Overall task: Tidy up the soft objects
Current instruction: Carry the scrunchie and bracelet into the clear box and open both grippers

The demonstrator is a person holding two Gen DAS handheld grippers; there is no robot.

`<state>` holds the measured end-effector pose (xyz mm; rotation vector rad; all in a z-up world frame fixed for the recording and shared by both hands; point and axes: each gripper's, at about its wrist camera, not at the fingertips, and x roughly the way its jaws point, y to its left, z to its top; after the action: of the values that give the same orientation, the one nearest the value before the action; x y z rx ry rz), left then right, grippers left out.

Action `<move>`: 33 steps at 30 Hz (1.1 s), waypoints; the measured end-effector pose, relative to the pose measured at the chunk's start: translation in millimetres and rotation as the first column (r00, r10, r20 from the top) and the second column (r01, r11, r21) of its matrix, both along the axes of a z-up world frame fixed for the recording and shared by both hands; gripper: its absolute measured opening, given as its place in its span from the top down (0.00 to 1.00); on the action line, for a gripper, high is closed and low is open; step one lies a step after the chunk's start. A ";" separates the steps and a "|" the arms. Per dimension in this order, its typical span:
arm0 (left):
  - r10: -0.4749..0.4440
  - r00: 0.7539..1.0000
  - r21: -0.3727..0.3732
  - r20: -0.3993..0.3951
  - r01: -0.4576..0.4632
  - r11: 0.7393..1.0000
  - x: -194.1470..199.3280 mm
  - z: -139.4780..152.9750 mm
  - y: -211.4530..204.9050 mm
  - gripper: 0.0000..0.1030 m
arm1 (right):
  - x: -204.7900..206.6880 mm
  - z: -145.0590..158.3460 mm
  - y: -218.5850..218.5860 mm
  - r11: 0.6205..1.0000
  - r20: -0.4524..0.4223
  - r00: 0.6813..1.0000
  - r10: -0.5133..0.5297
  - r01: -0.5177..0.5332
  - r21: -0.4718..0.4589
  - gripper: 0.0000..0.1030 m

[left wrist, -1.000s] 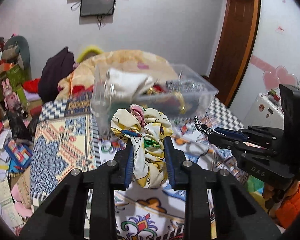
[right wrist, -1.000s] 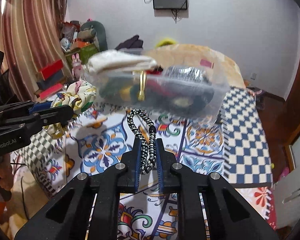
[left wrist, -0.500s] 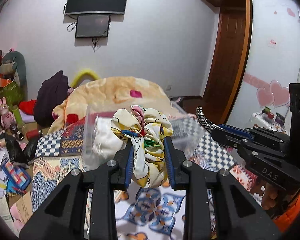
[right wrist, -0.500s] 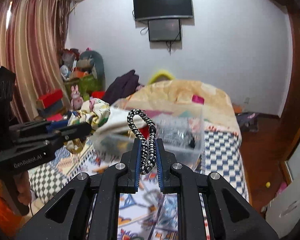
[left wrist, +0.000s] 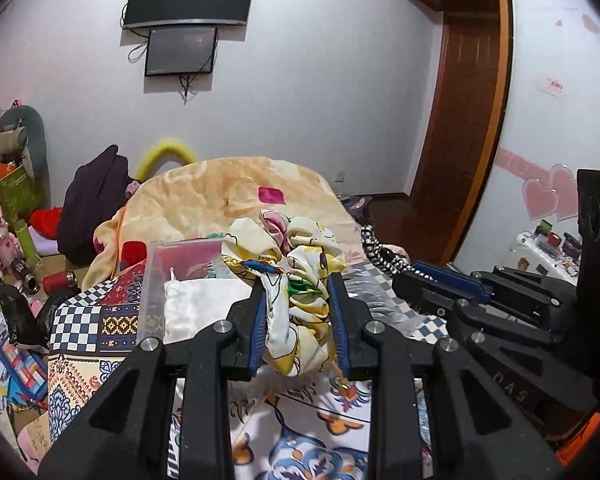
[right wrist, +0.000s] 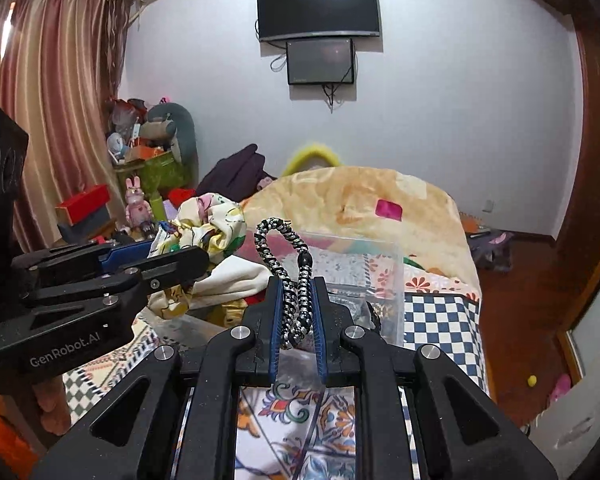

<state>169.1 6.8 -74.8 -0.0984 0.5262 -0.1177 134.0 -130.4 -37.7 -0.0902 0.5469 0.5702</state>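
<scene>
My left gripper [left wrist: 298, 280] is shut on a cream floral scrunchie [left wrist: 296, 276] and holds it above the near edge of a clear plastic bin [left wrist: 156, 280]. My right gripper [right wrist: 296, 284] is shut on a black-and-white braided hair tie [right wrist: 288, 256], also held over the bin [right wrist: 392, 280]. In the left wrist view the right gripper [left wrist: 416, 272] sits to the right with the hair tie [left wrist: 380, 252]. In the right wrist view the left gripper [right wrist: 192, 256] sits to the left with the scrunchie [right wrist: 204, 224]. A white cloth [left wrist: 200, 304] lies inside the bin.
The bin stands on a bed with a patterned cover [left wrist: 84, 332]. A peach blanket [left wrist: 220, 192] is heaped behind it. Clutter and toys [left wrist: 8, 240] fill the floor at left. A brown door [left wrist: 460, 120] and a white wardrobe [left wrist: 556, 100] are at right.
Both grippers have risen and tilted up, moving closer over the bin, each still gripping its item. The bin now lies lower and partly hidden behind the fingers.
</scene>
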 end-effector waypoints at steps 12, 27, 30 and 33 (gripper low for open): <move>0.043 0.993 -0.023 -0.109 -0.046 0.999 33.5 -37.0 19.9 0.73 | 24.0 -29.2 25.2 0.998 -0.086 0.996 0.038 -0.041 -0.038 0.87; 0.061 0.994 -0.051 -0.095 -0.066 0.997 15.1 -24.5 28.0 0.55 | 15.0 -17.0 10.9 0.999 -0.075 0.997 0.023 -0.025 -0.037 0.61; 0.064 0.996 -0.055 -0.058 -0.067 0.996 2.7 -9.9 29.3 0.55 | 8.4 -3.7 3.4 1.000 -0.042 0.999 0.015 -0.016 -0.025 0.61; 0.060 0.998 -0.058 -0.005 -0.060 0.997 -13.9 9.4 29.8 0.55 | 0.4 12.2 -5.1 1.000 -0.010 1.000 0.010 -0.010 0.001 0.61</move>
<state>155.1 36.5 -65.3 -0.1709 0.5229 -0.0743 134.4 -135.5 -25.6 -0.0894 0.5559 0.5805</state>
